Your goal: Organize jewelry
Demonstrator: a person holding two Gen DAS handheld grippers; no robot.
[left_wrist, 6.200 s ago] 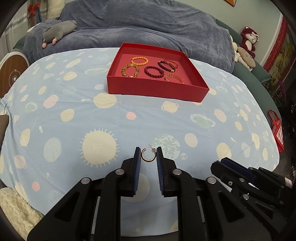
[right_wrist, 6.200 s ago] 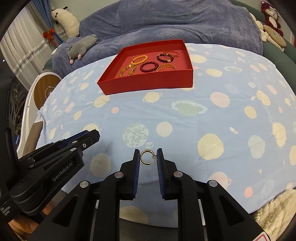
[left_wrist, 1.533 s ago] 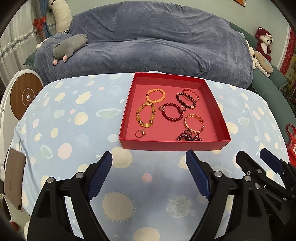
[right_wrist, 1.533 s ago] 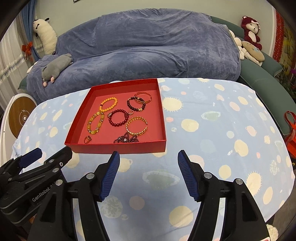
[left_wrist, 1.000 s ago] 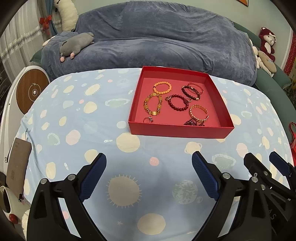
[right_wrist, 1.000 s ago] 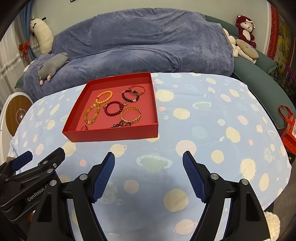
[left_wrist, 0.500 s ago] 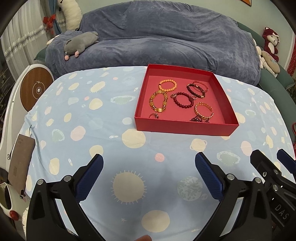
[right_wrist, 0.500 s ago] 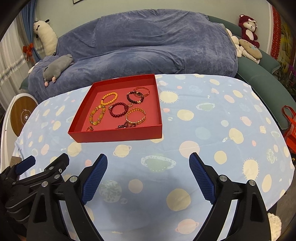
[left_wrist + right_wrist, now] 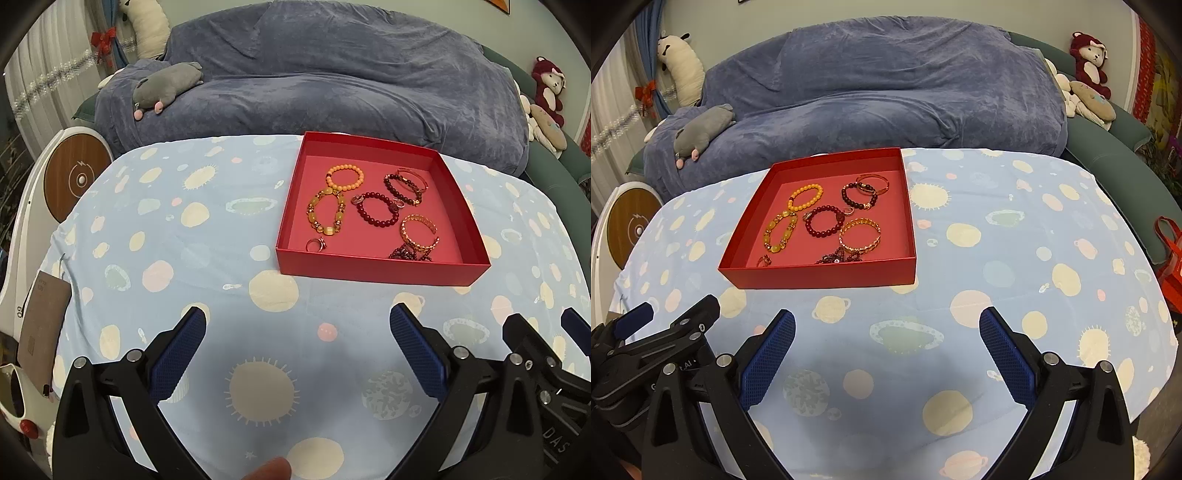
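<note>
Both tongs spread wide over the bench, holding nothing.
Our left tongs [image 9: 297, 332] and right tongs [image 9: 886, 332], whose jaws have just been opening, hover above the planet-print cloth [image 9: 207, 258]; the bracelets [image 9: 376, 212] and ring [image 9: 316, 244] lie inside the red box [image 9: 373, 267] ahead.

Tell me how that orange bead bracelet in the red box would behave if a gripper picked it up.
The orange bead bracelet is a loop of small round beads, so it would probably sag and swing rather than hold its shape. Smooth beads may slip between flat pads. Its lower edge looks to touch the yellow stone bracelet, so lifting might nudge that one inside the red box.
</note>
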